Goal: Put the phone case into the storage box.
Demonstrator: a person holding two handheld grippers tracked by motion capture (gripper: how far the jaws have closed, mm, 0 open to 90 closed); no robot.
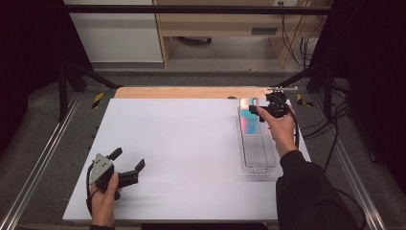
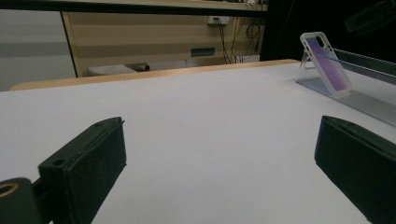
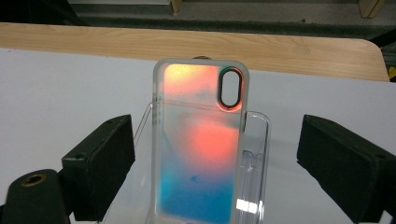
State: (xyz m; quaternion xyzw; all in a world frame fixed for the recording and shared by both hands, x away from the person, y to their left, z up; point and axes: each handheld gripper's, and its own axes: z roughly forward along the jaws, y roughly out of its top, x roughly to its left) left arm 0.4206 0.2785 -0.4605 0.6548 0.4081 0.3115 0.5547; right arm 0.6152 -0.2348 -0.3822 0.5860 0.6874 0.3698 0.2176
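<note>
A: What can be made out of the table (image 1: 182, 143)?

B: A white sheet is seen spread over it, with a clear tray (image 1: 258, 148) set along its right side. A phone case (image 1: 248, 117) is stood at the tray's far end, leaned back and propped upright.

A: Where is the case placed, exactly?

B: It is seated in the far end of the tray, with its camera cutout at the top. In the right gripper view the case (image 3: 201, 140) is seen between the jaws, yet gaps are left on both sides, so it is not gripped.

A: And the grippers?

B: The right gripper (image 1: 268, 111) is held at the case with its jaws spread wide and released. The left gripper (image 1: 128, 162) is rested low near the sheet's front left corner, jaws apart, nothing between them.

A: How far along is the work judged to be?

B: The placing is judged done: the case appears to be borne by the tray alone. Only the right gripper's withdrawal seems left; no other case is seen on the sheet.
</note>
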